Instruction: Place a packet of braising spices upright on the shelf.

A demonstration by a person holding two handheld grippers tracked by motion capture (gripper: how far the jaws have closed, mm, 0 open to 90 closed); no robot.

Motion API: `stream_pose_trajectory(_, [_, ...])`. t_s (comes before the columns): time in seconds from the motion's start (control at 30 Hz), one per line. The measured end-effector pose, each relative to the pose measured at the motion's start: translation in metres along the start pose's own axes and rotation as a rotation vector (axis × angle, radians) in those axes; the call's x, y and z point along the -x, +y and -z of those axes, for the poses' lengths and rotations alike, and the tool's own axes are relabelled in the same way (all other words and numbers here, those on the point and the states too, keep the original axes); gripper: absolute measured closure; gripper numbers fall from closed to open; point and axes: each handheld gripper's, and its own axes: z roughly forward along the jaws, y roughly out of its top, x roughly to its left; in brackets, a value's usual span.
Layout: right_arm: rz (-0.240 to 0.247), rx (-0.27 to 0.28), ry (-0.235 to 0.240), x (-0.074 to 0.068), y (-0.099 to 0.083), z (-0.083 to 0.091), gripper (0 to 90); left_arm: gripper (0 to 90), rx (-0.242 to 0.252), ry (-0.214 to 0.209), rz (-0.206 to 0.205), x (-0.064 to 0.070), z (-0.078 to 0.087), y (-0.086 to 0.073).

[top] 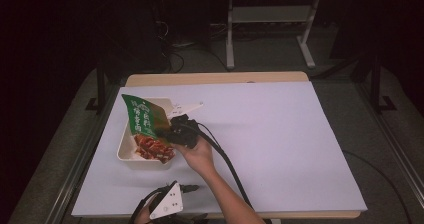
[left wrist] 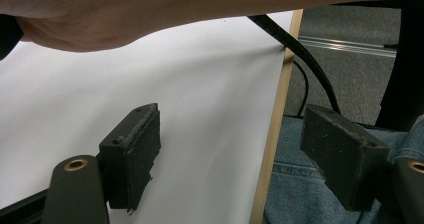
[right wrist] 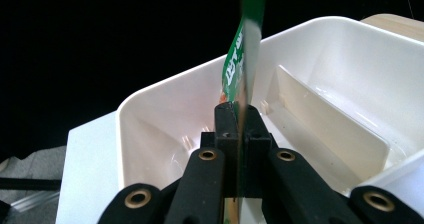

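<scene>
Nearest, the left gripper [top: 192,188] waits at the table's [top: 280,134] near edge, jaws spread wide. Farther in, the right gripper [right wrist: 239,109] pinches a green snack packet [top: 144,116] above the white tray [top: 123,148].

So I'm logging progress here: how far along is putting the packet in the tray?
Done: the right gripper has the green packet clamped in its jaws. In hand: the packet hangs over the white tray, not yet laid down. Left: lower it in and release. The left gripper waits open at the table's near edge.
</scene>
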Motion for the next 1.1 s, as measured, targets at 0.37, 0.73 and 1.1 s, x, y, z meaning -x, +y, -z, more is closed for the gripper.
stream_pose_trajectory(0.37, [0.032,-0.117,0.010,0.000,0.009,-0.017,83.5,23.8,0.002,0.001,0.003,-0.001,0.000,0.000])
stream_pose_trajectory(0.73, [0.012,-0.010,0.087,-0.003,0.009,-0.016,88.9,23.8,0.015,0.007,0.006,-0.001,0.002,0.001])
stream_pose_trajectory(1.1, [-0.039,-0.002,0.096,0.004,-0.004,-0.021,88.6,23.8,0.007,0.008,0.005,-0.002,0.002,0.001])
